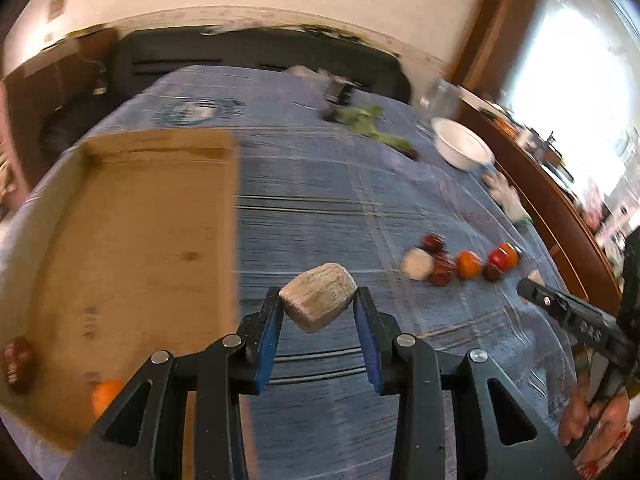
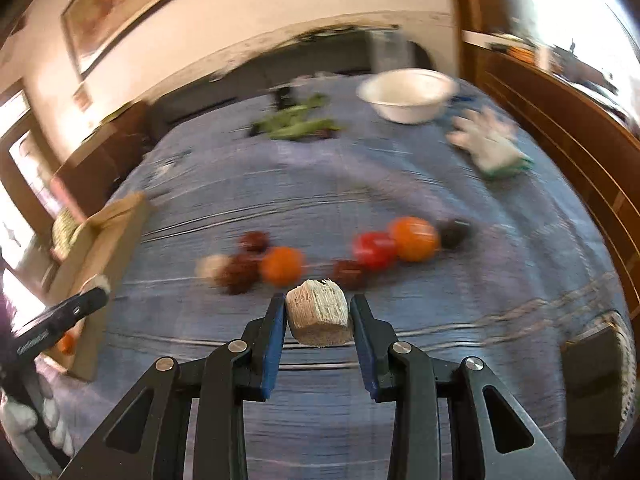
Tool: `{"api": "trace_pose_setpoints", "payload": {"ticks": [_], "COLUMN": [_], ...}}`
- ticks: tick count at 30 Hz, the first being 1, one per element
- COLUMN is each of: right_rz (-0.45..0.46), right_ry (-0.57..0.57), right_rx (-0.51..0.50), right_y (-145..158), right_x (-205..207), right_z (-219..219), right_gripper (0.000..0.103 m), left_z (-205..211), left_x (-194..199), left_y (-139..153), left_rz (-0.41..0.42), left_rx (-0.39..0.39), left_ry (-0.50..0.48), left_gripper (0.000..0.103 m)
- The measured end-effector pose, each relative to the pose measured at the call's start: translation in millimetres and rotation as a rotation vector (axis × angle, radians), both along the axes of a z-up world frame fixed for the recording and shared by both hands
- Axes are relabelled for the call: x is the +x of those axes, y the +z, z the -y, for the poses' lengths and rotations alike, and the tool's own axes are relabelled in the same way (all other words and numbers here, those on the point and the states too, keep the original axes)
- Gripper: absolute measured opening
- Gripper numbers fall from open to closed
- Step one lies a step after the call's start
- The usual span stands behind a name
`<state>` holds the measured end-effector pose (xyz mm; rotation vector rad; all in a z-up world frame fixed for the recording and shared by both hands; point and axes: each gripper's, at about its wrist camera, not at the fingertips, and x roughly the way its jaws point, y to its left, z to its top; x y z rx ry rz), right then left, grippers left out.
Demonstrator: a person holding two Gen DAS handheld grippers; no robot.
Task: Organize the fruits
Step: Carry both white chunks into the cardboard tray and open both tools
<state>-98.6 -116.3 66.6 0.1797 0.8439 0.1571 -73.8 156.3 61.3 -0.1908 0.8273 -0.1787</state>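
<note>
1. Left tool point(image 1: 318, 306) grips a pale woody chunk point(image 1: 318, 303) between its blue pads, above the blue cloth on the worktop point(image 1: 320, 200), just right of the cardboard box point(image 1: 140, 240).
2. Right tool point(image 2: 319, 312) likewise grips a similar pale chunk point(image 2: 320, 312), near the row of fruits point(image 2: 340, 256).
3. Fruits lie loose on the cloth: oranges, a red one and dark ones; a dark fruit point(image 1: 18, 362) and an orange point(image 1: 106, 394) already sit in the box.
4. To do this well, I judge: carry the left chunk over the box wall, lower it, then release gently.
5. Lettering on the right tool's arm, seen from the left camera, is too blurred to read.
</note>
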Motion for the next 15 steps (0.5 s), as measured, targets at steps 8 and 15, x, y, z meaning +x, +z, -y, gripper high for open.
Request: {"api": "trace_pose_setpoints", "payload": {"ticks": [8, 15], "right_rz": [-0.009, -0.04], "right_ry": [0.314, 0.497], "right_rx": [0.042, 0.038], "right_y": [15.2, 6.6], "right_x": [8.0, 21.1], "right_z": [-129.4, -233.9], "right_gripper": [0.036, 0.036], "left_z": [-102.7, -154.5], "left_x": [-13.3, -5.4], "left_y": [6.4, -13.3], "left_rz": [-0.005, -0.097], "left_rx": [0.03, 0.093], "left_ry": [0.25, 0.347], "left_gripper": [0.035, 0.035]}}
